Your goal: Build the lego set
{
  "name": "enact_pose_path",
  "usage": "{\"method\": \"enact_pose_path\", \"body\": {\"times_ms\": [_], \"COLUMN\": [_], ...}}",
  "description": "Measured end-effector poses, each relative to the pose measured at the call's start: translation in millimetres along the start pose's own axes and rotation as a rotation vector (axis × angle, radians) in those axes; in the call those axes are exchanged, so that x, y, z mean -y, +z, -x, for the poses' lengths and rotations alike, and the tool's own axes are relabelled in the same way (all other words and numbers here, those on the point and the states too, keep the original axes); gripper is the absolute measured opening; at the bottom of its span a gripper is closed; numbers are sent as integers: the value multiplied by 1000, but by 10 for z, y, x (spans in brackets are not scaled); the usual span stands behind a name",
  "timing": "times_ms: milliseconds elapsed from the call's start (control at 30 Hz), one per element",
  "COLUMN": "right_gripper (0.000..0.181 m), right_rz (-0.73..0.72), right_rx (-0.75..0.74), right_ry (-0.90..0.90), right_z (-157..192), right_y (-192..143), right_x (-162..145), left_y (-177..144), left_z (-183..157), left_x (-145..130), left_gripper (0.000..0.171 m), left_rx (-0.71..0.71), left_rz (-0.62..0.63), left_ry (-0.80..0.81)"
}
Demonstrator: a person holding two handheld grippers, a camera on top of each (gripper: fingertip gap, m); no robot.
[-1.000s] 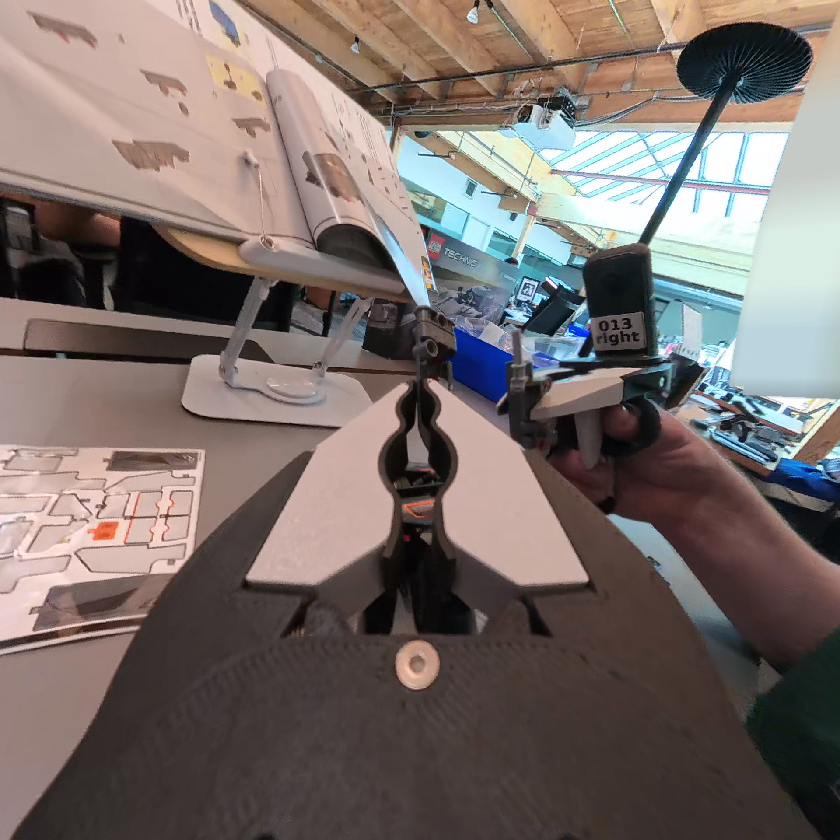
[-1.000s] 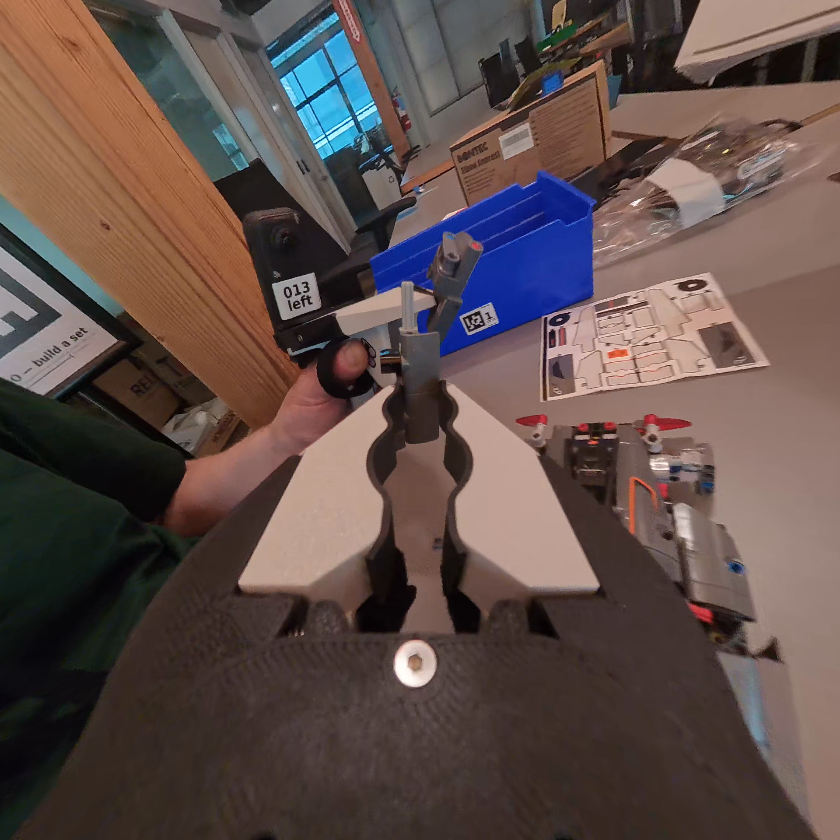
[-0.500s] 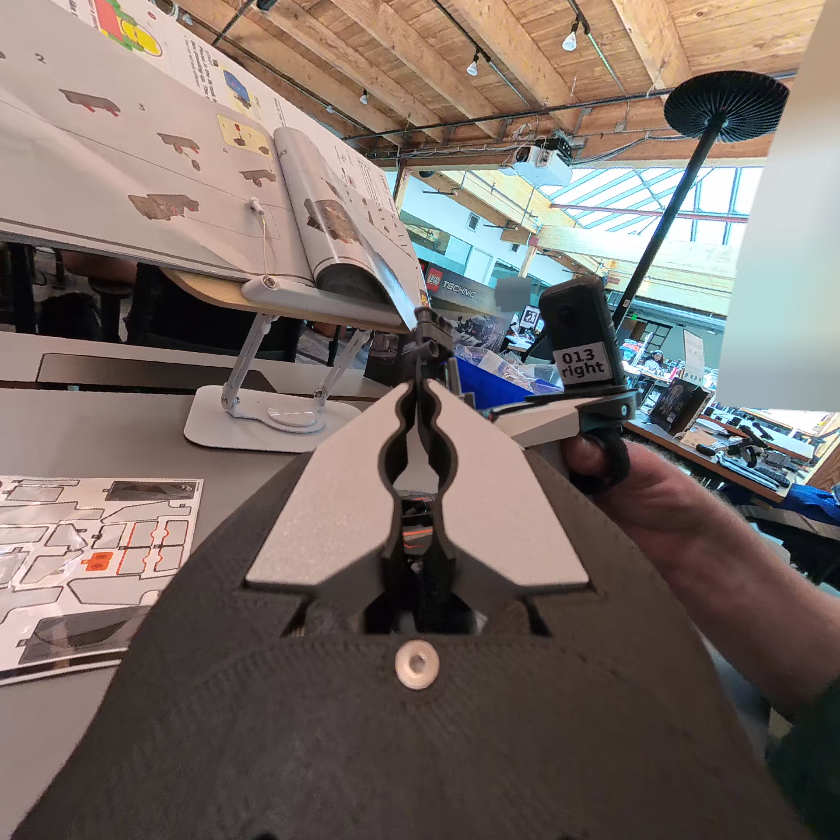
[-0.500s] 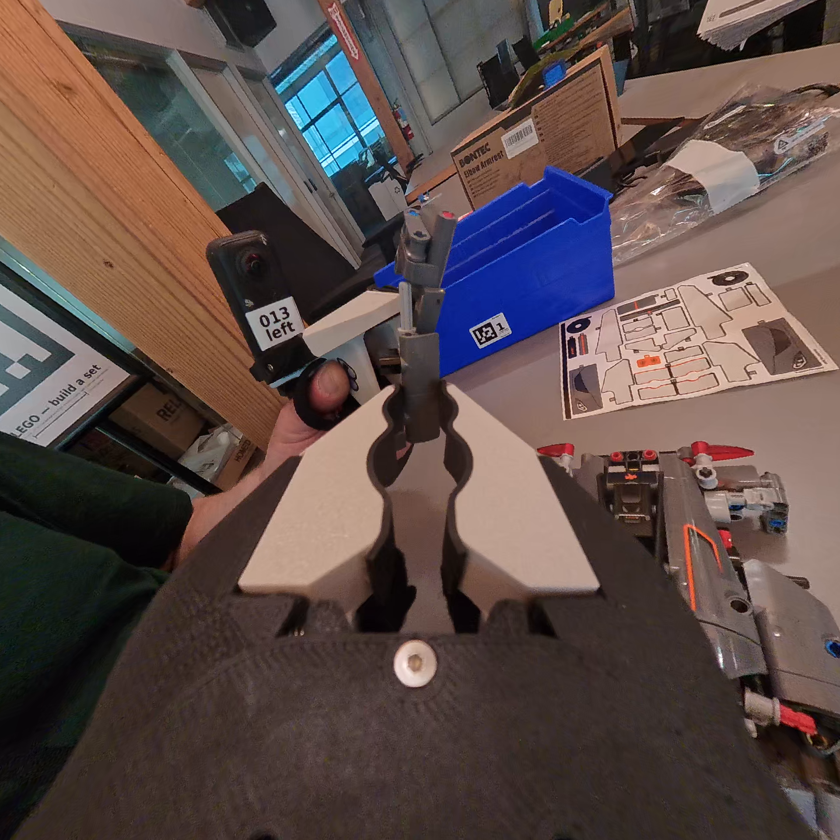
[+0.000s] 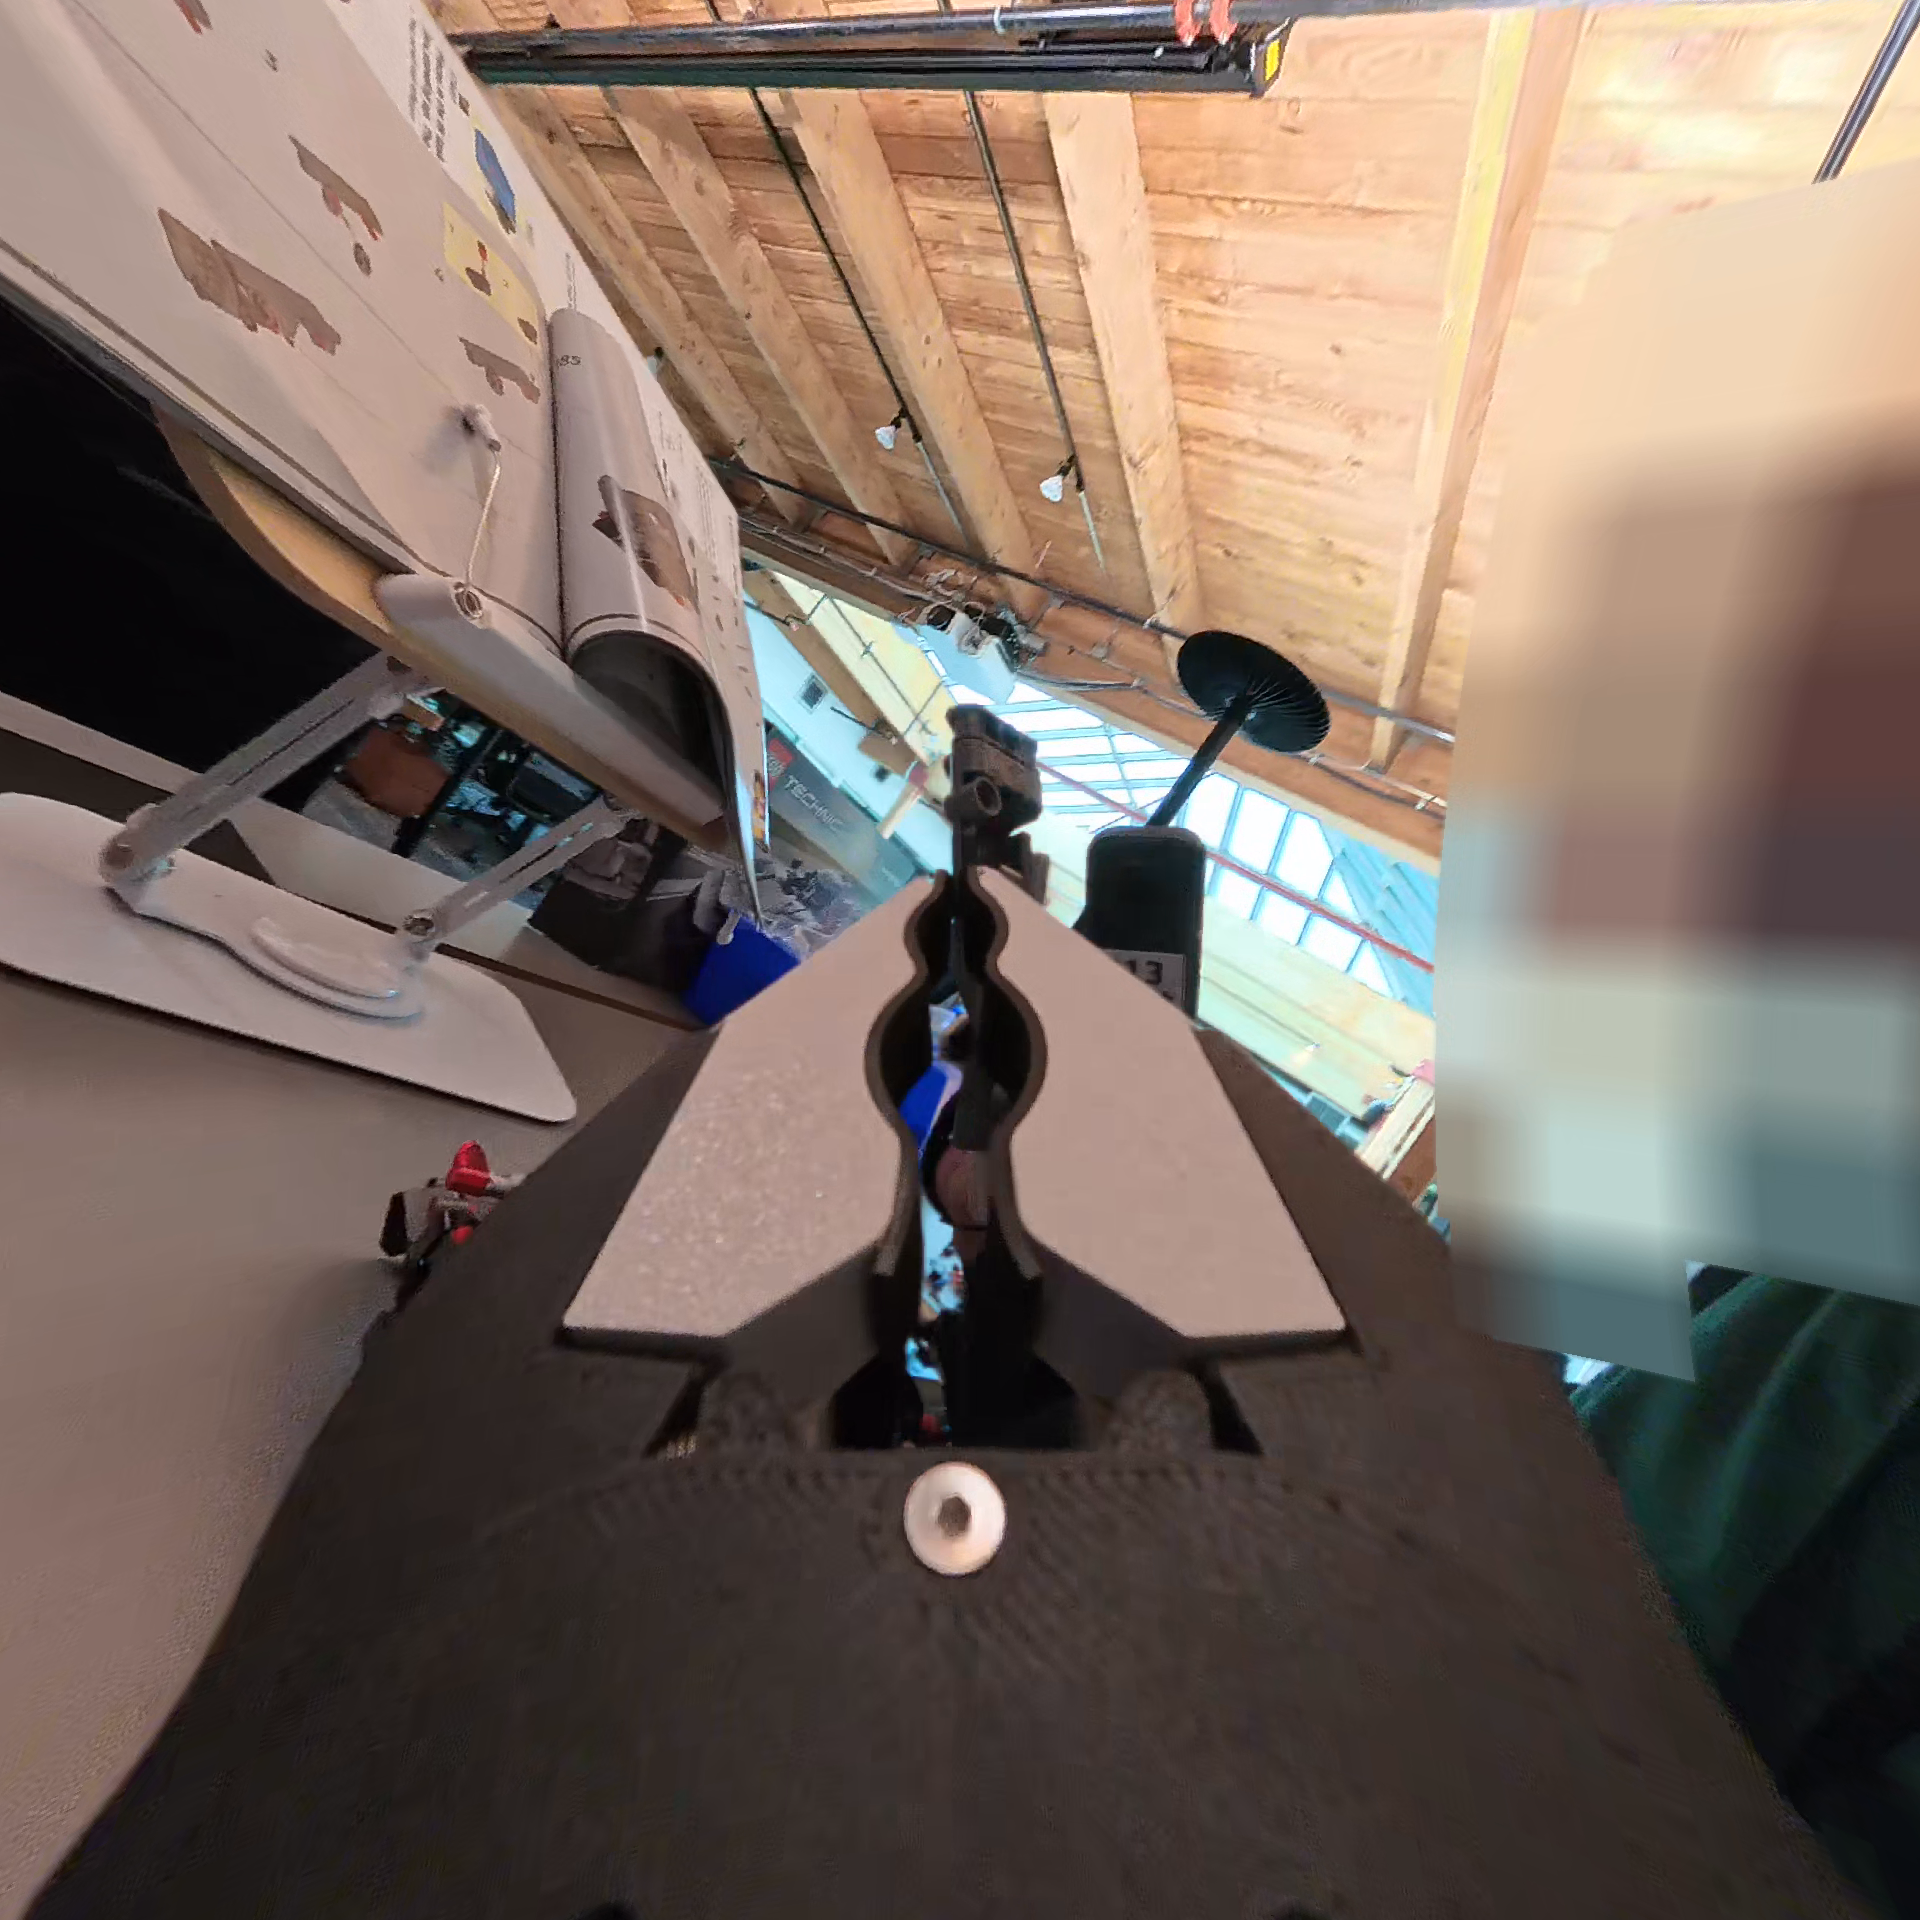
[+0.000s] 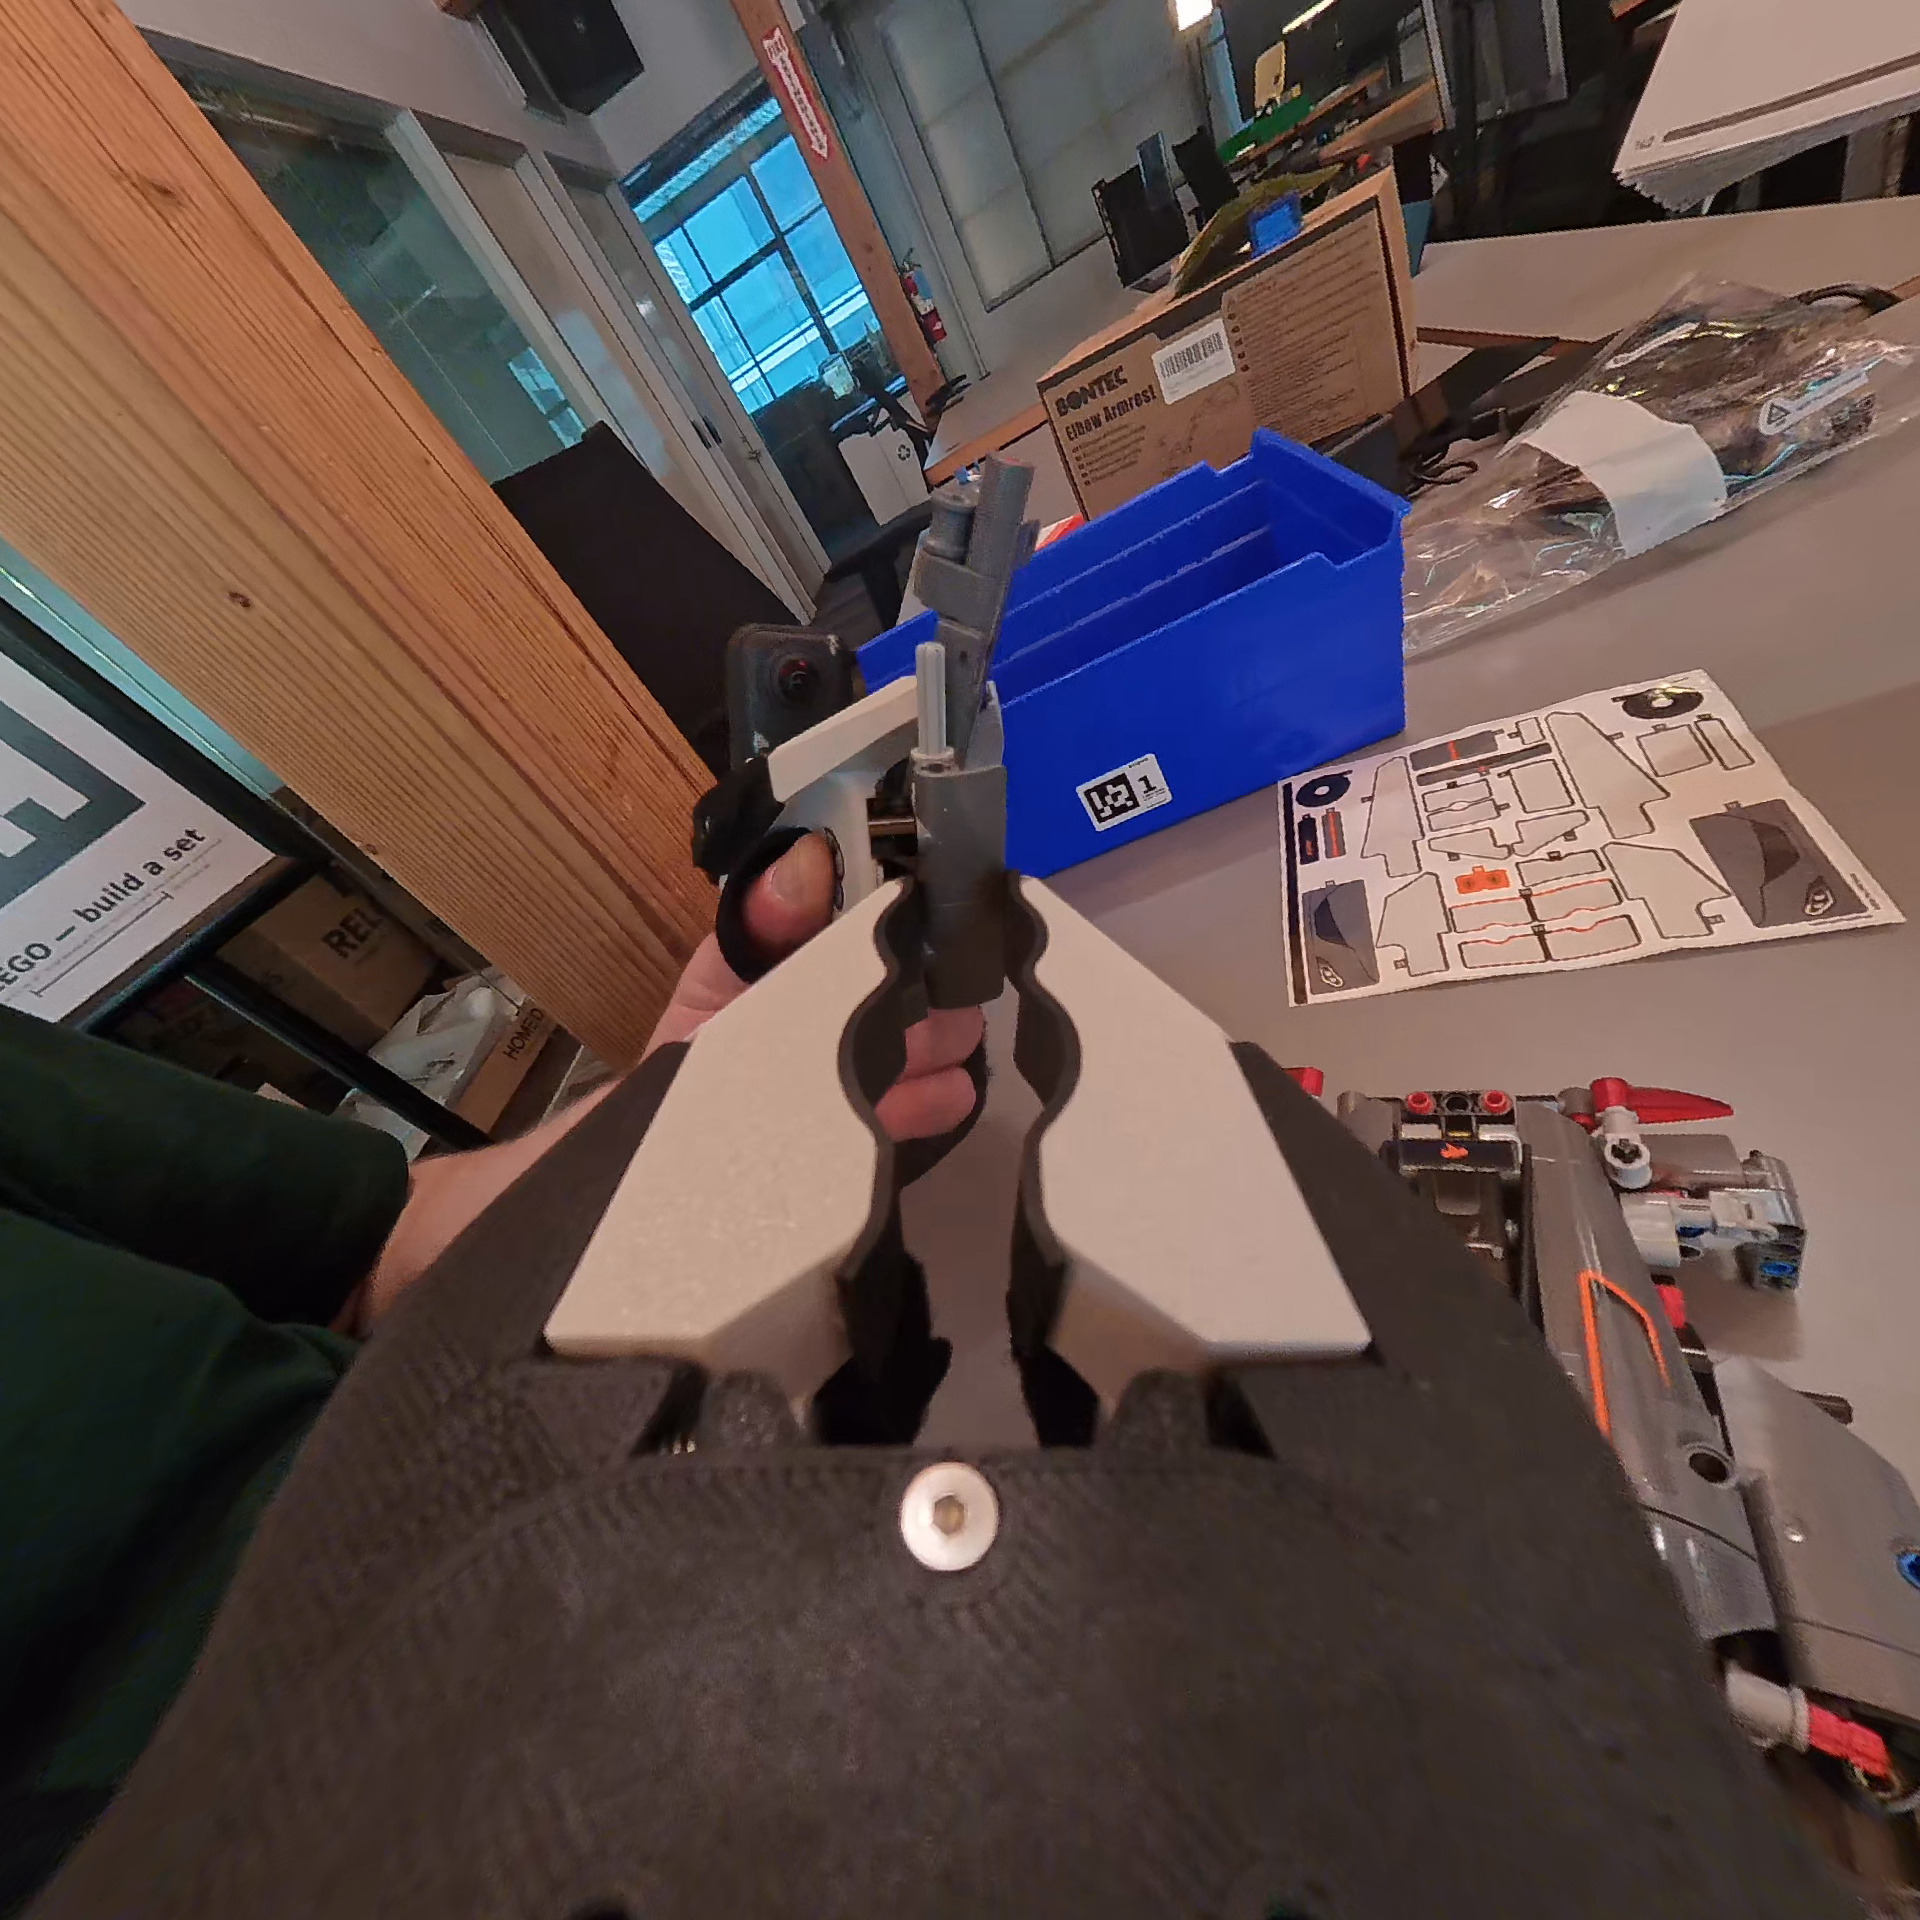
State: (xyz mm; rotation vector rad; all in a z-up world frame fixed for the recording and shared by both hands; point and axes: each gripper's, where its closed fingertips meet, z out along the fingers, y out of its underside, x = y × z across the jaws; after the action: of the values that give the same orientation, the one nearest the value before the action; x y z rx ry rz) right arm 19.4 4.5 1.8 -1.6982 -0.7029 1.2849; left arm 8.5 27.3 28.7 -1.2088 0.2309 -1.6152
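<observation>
My left gripper [image 5: 961, 894] is shut on a thin dark grey lego piece [image 5: 992, 774] that sticks up past its tips, tilted up toward the ceiling. It also shows in the right wrist view [image 6: 977, 561], just behind my right gripper's piece. My right gripper [image 6: 961, 894] is shut on a grey lego connector [image 6: 956, 862] with a light grey axle [image 6: 932, 696] standing out of it. The two held pieces are close together; I cannot tell if they touch. The part-built grey lego model [image 6: 1621, 1299] lies on the table to the right.
A blue bin [image 6: 1195, 665] and a sticker sheet [image 6: 1569, 842] lie on the grey table. A cardboard box [image 6: 1247, 364] and plastic bags [image 6: 1683, 416] are behind. An instruction book on a white stand [image 5: 312, 966] is at the left. A wooden post [image 6: 312, 520] stands left. Left and right tips are no more than a few centimetres apart.
The left gripper has tilted up sharply and moved closer to the right gripper. The two held pieces have come together, and the right gripper now sits mostly behind the left gripper's fingers.
</observation>
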Motion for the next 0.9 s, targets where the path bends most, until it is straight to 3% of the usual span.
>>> {"method": "enact_pose_path", "body": {"times_ms": [200, 900], "right_gripper": [12, 12], "right_rz": [-1, 3], "right_rx": [-11, -32], "right_ry": [-16, -54], "right_z": [-3, 9], "right_y": [-6, 5], "right_x": [-1, -1], "left_y": [4, 12], "left_z": [-12, 49], "left_x": [11, 18], "left_gripper": [0, 0], "left_rx": [-96, -109], "left_rz": [-34, -50], "left_ry": [-136, -171]}}
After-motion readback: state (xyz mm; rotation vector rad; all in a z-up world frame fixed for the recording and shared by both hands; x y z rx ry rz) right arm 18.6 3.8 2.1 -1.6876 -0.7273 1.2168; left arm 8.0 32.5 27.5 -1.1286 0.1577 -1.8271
